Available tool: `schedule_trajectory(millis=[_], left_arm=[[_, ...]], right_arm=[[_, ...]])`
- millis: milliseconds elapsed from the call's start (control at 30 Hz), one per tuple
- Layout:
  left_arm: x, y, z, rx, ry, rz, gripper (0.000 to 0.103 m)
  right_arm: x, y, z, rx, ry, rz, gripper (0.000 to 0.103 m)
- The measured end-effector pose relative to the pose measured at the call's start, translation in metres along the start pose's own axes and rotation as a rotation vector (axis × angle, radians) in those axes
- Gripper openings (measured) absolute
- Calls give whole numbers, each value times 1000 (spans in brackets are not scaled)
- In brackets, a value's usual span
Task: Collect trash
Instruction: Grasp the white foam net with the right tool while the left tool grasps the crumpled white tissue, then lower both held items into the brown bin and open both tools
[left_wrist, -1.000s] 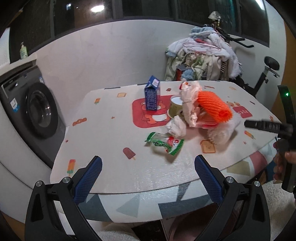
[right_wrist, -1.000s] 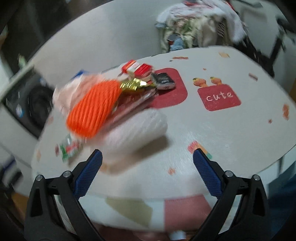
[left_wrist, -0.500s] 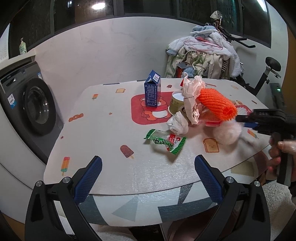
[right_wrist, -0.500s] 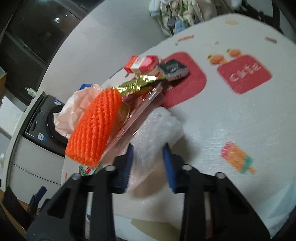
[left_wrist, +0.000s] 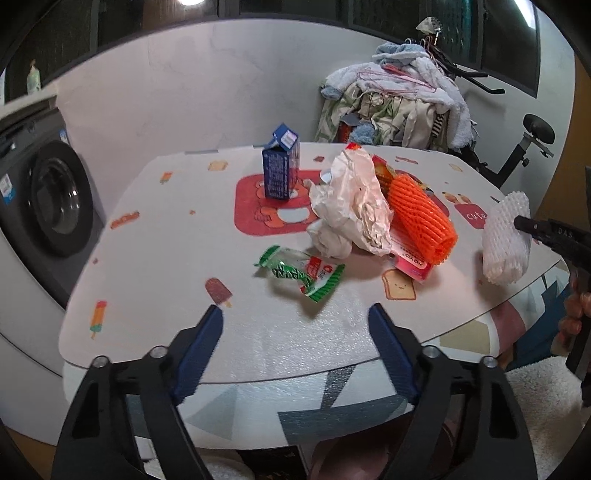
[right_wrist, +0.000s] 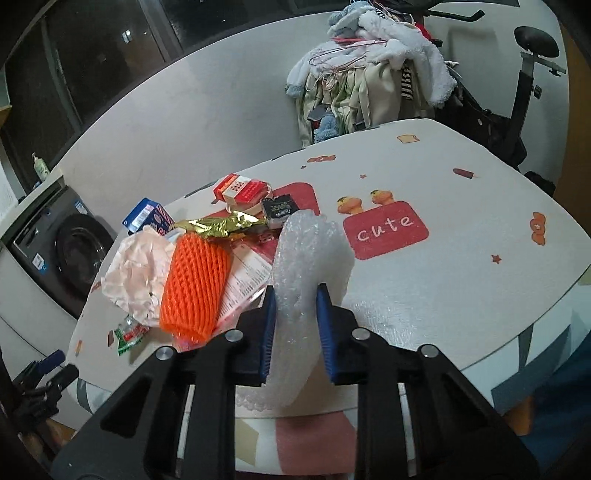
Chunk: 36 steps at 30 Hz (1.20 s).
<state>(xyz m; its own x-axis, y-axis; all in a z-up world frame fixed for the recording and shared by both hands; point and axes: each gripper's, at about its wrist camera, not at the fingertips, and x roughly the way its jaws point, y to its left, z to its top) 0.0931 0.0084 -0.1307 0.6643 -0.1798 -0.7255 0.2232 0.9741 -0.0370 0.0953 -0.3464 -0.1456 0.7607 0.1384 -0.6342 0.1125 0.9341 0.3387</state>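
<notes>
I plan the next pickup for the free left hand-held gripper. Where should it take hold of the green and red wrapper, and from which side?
Grip the green and red wrapper at its near crimped end, coming from the table's near edge. It lies flat and apart from the pile, with that end slightly raised.

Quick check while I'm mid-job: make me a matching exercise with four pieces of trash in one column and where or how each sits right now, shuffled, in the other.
Things:
1. white foam net
2. blue carton
3. green wrapper
4. orange foam net

States:
A. standing upright on the red patch
B. clamped in the right gripper
C. lying flat, nearest the open left gripper
D. leaning on the pile beside the crumpled paper

Pairs: 1-B, 2-A, 3-C, 4-D
</notes>
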Motion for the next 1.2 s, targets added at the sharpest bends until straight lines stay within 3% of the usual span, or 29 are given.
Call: schedule_trajectory(millis=[167,300,533,600,900,1033,1200], left_arm=[[25,12,21,-137,48,-140,57],[46,10,57,-138,11,-165,48],[89,-10,101,-111,42,-193,46],[100,-16,103,-89,79,-196,13],[33,-27,112,51,-63,-174,12],[2,-25,109,52,-73,-192,12],[-23,-23,77,70,-53,-206,12]], right_arm=[[2,-4,-7,5,10,-7,24],[-1,-3,-7,1,-1,-2,24],[-4,-2,-9,-30,-10,-10,24],[-4,-2,-10,-24,-5,-7,24],[-14,4,-9,-21,-21,28,24],[-25,14,-11,-36,-36,47,24],[-44,25,-18,-51,-45,70,24]])
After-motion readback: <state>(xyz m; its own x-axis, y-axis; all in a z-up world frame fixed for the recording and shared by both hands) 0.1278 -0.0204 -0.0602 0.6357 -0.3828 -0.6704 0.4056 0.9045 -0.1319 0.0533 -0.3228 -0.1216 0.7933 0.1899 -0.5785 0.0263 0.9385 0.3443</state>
